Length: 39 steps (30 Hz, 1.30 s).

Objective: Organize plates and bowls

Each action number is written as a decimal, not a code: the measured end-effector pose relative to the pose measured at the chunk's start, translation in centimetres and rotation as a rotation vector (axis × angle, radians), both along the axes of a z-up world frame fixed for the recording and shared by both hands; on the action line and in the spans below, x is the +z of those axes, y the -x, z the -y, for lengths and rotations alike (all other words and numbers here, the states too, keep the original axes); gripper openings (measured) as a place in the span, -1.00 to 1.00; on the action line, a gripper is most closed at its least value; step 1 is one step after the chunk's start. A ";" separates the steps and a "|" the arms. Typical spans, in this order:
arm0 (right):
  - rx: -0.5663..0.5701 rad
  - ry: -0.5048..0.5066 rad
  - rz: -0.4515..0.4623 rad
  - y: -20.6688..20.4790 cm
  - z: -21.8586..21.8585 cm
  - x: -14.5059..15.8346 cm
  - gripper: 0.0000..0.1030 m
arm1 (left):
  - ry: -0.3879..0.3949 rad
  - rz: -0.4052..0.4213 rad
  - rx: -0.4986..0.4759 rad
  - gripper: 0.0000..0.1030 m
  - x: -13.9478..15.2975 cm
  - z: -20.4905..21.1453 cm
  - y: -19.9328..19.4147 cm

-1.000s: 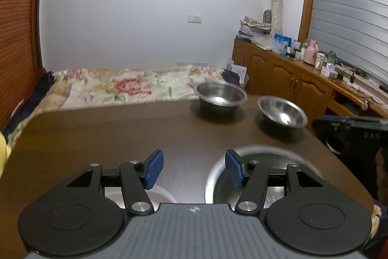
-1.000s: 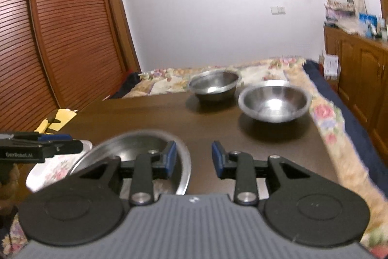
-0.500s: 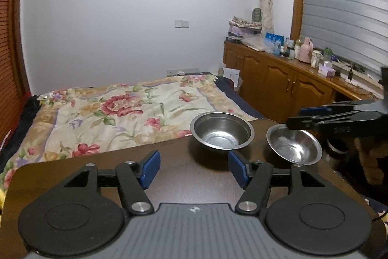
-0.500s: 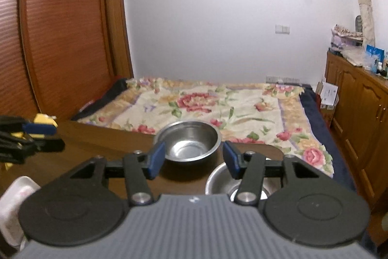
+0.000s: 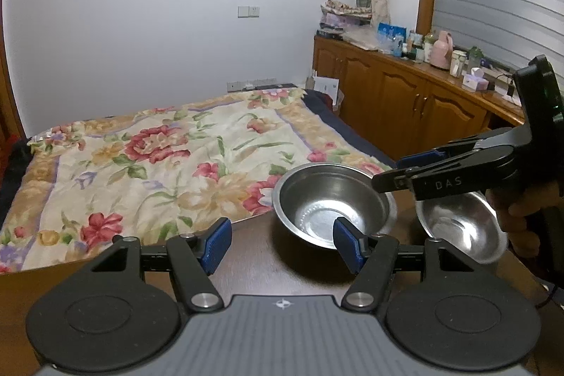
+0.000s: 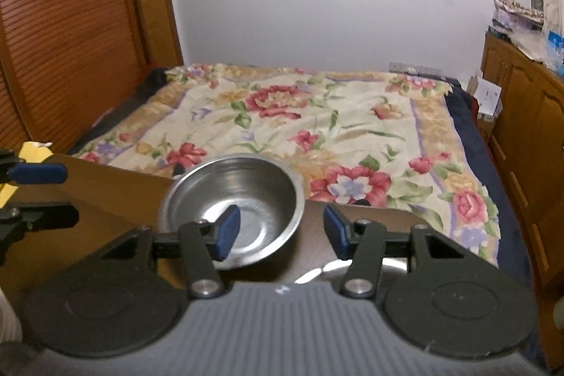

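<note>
Two steel bowls upright, side by side, table's far edge.

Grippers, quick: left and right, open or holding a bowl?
Left gripper: open, holding nothing.
Right gripper: open, holding nothing; the deep steel bowl sits beyond its fingers.

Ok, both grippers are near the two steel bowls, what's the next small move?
Probably ease the right gripper down onto the shallow steel bowl; it sits just under it, fingers open and empty, beside the deeper steel bowl.
</note>
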State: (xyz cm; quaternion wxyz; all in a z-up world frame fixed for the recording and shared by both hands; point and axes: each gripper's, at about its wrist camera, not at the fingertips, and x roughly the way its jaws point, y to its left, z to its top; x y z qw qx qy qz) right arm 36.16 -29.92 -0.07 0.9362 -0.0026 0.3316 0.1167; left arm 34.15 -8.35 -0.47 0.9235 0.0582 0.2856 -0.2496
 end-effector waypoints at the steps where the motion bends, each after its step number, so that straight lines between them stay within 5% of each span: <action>1: 0.003 0.003 -0.012 -0.5 0.0 -0.2 0.04 | -0.003 -0.004 -0.001 0.29 -0.2 0.2 -0.6; 19: 0.006 -0.043 -0.149 -3.7 0.3 -1.6 0.01 | 0.021 -0.098 -0.005 0.24 -2.9 2.5 -4.6; 27: 0.006 -0.079 -0.192 -4.0 -0.4 -2.1 -0.28 | 0.027 -0.164 -0.015 0.03 -3.8 2.6 -5.5; 32: 0.002 -0.083 -0.194 -3.5 -1.2 -2.2 -0.29 | 0.028 -0.188 -0.029 0.01 -4.0 2.7 -5.5; 39: 0.002 -0.076 -0.207 -3.0 -1.8 -2.4 -0.48 | 0.036 -0.236 -0.018 -0.44 -4.6 2.3 -5.9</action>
